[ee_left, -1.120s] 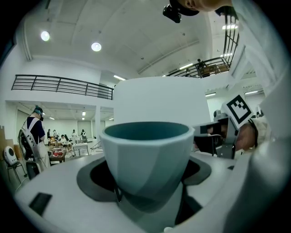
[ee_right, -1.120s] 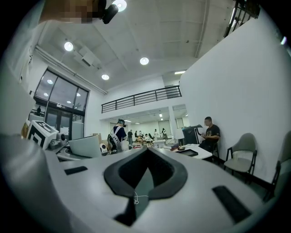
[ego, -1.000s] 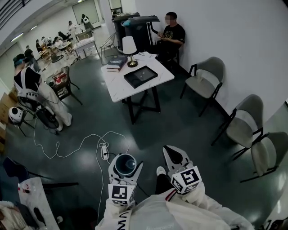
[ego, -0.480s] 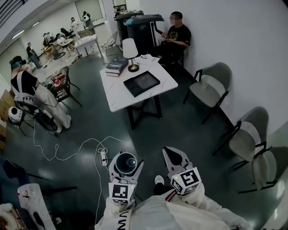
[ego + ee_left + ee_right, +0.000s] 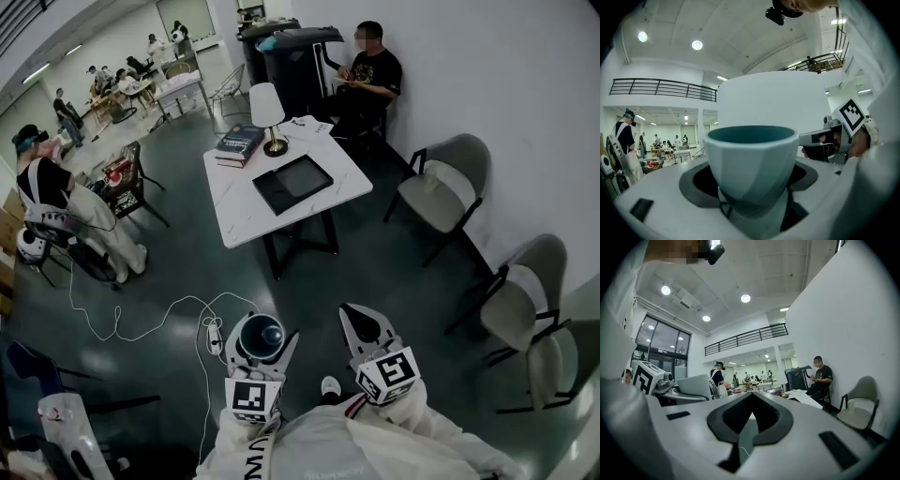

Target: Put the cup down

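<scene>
A pale teal cup (image 5: 261, 336) with a dark inside sits upright between the jaws of my left gripper (image 5: 260, 339), low in the head view above the dark floor. In the left gripper view the cup (image 5: 752, 159) fills the middle, and the left gripper (image 5: 751, 187) is shut on its lower part. My right gripper (image 5: 362, 321) hovers beside it to the right, shut with nothing in it; in the right gripper view its jaws (image 5: 750, 397) meet at the tips. A white table (image 5: 239, 211) stands ahead.
The table carries a lamp (image 5: 269, 112), a book (image 5: 237, 142) and a black tray (image 5: 292, 183). Grey chairs (image 5: 441, 187) line the right wall. A white cable and power strip (image 5: 214, 335) lie on the floor by the left gripper. A seated person (image 5: 370, 75) is behind the table.
The table and chairs have shifted down and nearer in the head view. Both grippers keep the same pose, the cup still held in the left one.
</scene>
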`<state>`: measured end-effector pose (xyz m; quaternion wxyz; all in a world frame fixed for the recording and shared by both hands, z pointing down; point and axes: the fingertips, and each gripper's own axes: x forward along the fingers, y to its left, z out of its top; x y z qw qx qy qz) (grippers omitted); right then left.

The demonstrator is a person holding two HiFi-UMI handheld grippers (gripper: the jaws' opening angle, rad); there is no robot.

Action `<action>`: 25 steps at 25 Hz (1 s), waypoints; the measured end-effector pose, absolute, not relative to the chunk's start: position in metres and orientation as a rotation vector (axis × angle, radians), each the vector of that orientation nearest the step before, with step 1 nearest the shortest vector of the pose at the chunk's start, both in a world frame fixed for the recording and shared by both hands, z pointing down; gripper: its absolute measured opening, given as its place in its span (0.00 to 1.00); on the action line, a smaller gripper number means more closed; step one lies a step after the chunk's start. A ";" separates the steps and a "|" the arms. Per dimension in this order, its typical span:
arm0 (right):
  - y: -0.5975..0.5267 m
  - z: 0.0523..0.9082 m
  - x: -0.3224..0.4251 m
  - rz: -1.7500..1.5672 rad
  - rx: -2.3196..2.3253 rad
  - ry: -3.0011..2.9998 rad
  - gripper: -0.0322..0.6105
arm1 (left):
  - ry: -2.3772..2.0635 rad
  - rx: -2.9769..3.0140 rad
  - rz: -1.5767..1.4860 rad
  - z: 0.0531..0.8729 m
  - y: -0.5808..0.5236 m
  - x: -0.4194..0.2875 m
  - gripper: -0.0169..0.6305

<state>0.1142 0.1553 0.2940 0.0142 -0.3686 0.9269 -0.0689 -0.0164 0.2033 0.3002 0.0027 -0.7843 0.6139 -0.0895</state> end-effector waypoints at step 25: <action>0.083 0.303 0.123 -0.251 -1.133 2.882 0.06 | 1.897 -2.481 -0.312 0.304 0.125 -0.002 0.64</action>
